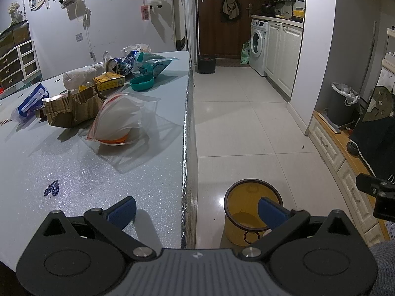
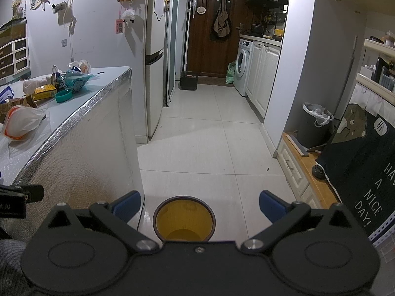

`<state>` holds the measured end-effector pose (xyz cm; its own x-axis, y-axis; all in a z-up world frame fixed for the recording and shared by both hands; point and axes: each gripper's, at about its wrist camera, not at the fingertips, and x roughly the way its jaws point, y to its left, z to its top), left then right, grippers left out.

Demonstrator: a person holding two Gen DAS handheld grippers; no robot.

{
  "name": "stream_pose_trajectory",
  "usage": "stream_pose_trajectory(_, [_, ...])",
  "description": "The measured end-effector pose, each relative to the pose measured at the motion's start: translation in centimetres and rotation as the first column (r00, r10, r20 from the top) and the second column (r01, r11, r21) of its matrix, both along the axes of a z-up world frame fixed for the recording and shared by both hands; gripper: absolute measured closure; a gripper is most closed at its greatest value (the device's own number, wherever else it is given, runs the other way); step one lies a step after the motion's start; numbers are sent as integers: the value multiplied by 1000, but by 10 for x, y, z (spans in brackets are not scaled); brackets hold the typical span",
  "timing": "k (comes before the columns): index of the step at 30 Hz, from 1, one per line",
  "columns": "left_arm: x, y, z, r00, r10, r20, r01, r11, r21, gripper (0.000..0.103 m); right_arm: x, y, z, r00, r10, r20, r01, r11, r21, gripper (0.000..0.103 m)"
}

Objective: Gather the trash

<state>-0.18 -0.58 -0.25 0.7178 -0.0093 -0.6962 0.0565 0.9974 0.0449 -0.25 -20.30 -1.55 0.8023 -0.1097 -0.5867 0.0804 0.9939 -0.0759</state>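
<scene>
Trash lies on the pale blue table [image 1: 74,172]: a clear zip bag with white and orange contents [image 1: 118,120], torn cardboard [image 1: 74,108], a yellow box [image 1: 108,81], a teal lid [image 1: 142,83], a can [image 1: 116,65] and a teal wrapper [image 1: 153,66]. A yellow bin [image 1: 249,212] stands on the floor beside the table; it also shows in the right wrist view [image 2: 184,218]. My left gripper [image 1: 197,212] is open and empty, straddling the table's edge. My right gripper [image 2: 200,206] is open and empty above the bin.
The table's foil-wrapped edge [image 1: 187,135] runs away from me. A white tiled floor [image 2: 202,143] leads to a fridge [image 2: 155,56], a washing machine [image 2: 243,66] and a brown door [image 2: 209,24]. A grey lined bin [image 2: 314,125] and a low wooden cabinet [image 2: 303,172] stand on the right.
</scene>
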Motion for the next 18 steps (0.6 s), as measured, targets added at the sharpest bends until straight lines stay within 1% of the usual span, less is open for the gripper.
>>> stream_pose_trajectory(18, [0, 0, 0, 1000, 0, 0, 0, 1000, 0, 0, 0, -1, 1, 1000, 1, -1, -1, 1000, 0, 0])
